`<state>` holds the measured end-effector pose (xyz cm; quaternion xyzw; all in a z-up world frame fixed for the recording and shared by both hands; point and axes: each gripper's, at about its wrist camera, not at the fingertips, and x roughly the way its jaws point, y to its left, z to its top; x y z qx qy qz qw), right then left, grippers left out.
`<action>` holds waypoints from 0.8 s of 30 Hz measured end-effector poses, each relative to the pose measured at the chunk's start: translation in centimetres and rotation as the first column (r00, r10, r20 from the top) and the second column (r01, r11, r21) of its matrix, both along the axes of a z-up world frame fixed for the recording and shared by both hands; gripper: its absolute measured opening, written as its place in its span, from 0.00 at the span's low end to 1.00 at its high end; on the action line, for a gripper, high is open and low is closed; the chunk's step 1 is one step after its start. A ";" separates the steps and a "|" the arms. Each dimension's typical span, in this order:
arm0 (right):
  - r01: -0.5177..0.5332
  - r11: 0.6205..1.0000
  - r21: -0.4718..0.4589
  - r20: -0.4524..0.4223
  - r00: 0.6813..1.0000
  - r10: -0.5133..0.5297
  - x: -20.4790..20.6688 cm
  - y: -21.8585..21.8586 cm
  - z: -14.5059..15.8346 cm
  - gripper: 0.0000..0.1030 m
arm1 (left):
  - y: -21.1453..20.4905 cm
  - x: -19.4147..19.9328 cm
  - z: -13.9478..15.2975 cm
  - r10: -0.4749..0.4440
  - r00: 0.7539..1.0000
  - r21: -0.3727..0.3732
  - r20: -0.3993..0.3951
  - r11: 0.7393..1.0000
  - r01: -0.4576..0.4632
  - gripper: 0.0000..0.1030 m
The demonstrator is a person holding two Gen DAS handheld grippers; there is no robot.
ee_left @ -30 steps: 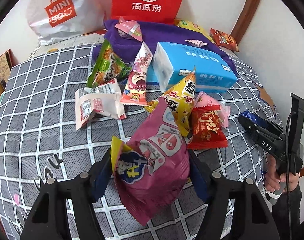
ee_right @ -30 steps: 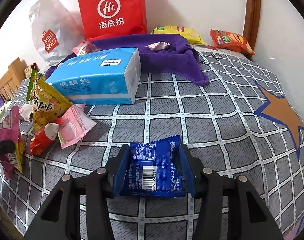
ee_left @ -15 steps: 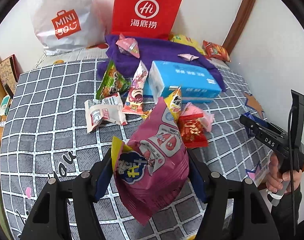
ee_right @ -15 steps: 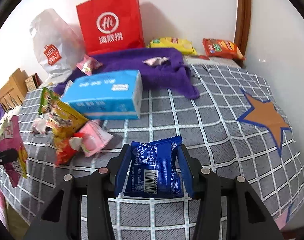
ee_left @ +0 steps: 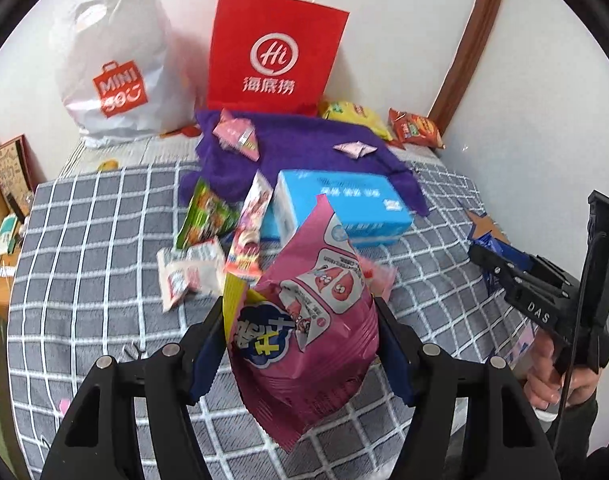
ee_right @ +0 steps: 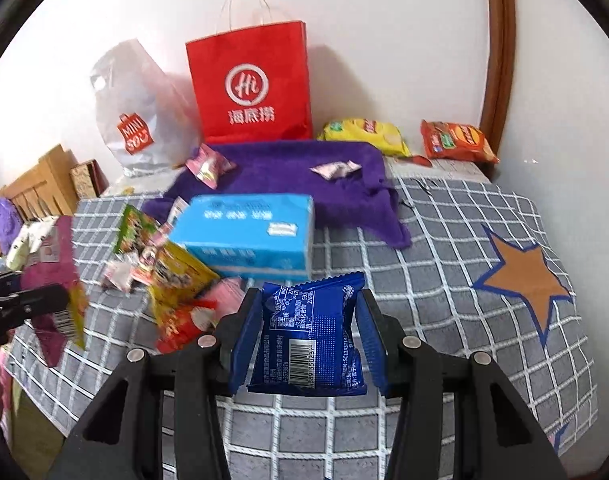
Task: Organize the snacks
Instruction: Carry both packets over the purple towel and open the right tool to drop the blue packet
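Above the grey checked bedspread (ee_left: 84, 240), a pink snack bag (ee_left: 308, 340) is clamped between the pads of the left gripper (ee_left: 300, 344), clear of the cloth. A blue biscuit packet (ee_right: 310, 340) is pinched likewise in the right gripper (ee_right: 308, 340). Farther off, a blue tissue pack (ee_right: 248, 236) lies among scattered snacks beside a purple towel (ee_right: 288, 168), with a red paper bag (ee_right: 250, 84) at the wall.

Black left claw (ee_left: 300, 344) with blue pads, silver screws; right claw (ee_right: 309, 340) alike.
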<state>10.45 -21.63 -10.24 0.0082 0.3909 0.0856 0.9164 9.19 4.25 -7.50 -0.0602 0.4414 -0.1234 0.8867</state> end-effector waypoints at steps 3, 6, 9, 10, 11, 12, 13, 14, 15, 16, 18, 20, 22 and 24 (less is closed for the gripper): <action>-0.011 1.000 0.019 0.000 1.000 0.011 0.9 0.3 0.7 0.46 | -0.8 1.2 0.8 -0.016 1.000 -0.001 0.018 1.000 0.016 0.64; -0.004 1.000 0.019 -0.018 1.000 0.005 2.3 0.5 1.1 0.46 | -1.3 2.3 1.3 -0.018 0.999 0.010 0.029 1.000 0.018 0.64; -0.013 0.999 0.040 -0.030 0.999 0.014 3.7 0.5 1.4 0.46 | -1.9 3.9 1.4 -0.021 0.999 0.017 0.029 1.000 0.020 0.64; -0.014 0.999 0.043 -0.037 0.999 0.015 4.1 0.6 1.4 0.46 | -1.9 4.1 1.4 -0.021 0.999 0.017 0.028 1.000 0.020 0.64; -0.013 0.999 0.041 -0.045 0.999 0.014 4.6 0.6 1.4 0.46 | -2.0 4.5 1.4 -0.022 0.999 0.013 0.029 1.000 0.021 0.64; -0.013 0.999 0.038 -0.048 0.999 0.015 5.1 0.6 1.4 0.46 | -2.0 4.9 1.4 -0.022 0.999 0.008 0.032 1.000 0.022 0.64; -0.011 0.999 0.035 -0.046 0.999 0.012 5.5 0.6 1.5 0.46 | -1.9 5.2 1.4 -0.021 0.999 0.007 0.034 1.000 0.021 0.64; -0.009 0.999 0.034 -0.044 0.999 0.011 5.7 0.5 1.5 0.46 | -1.9 5.6 1.3 -0.020 0.999 0.007 0.035 1.000 0.020 0.64; -0.007 0.999 0.032 -0.043 0.999 0.008 6.1 0.5 1.5 0.46 | -1.9 5.9 1.3 -0.021 0.999 0.006 0.034 1.000 0.020 0.64; -0.004 0.999 0.032 -0.044 0.999 0.006 6.4 0.5 1.5 0.46 | -1.9 6.3 1.2 -0.021 0.999 0.002 0.034 1.000 0.021 0.64; 0.001 1.000 0.031 -0.051 0.999 0.001 7.3 0.5 1.6 0.46 | -1.8 7.0 1.2 -0.017 0.999 -0.003 0.032 1.000 0.017 0.64; -0.001 1.000 0.016 -0.052 0.999 0.002 8.1 0.6 1.7 0.46 | -1.7 8.2 1.0 -0.012 1.000 -0.009 0.024 1.000 0.012 0.64; -0.009 0.999 -0.031 -0.037 0.999 0.008 9.1 1.1 1.7 0.46 | -1.7 9.0 1.0 -0.008 1.000 -0.012 0.022 1.000 0.009 0.64; -0.008 0.999 -0.045 -0.027 1.000 0.007 10.0 1.4 1.7 0.46 | -1.6 10.1 1.0 -0.004 1.000 -0.014 0.027 1.000 0.005 0.64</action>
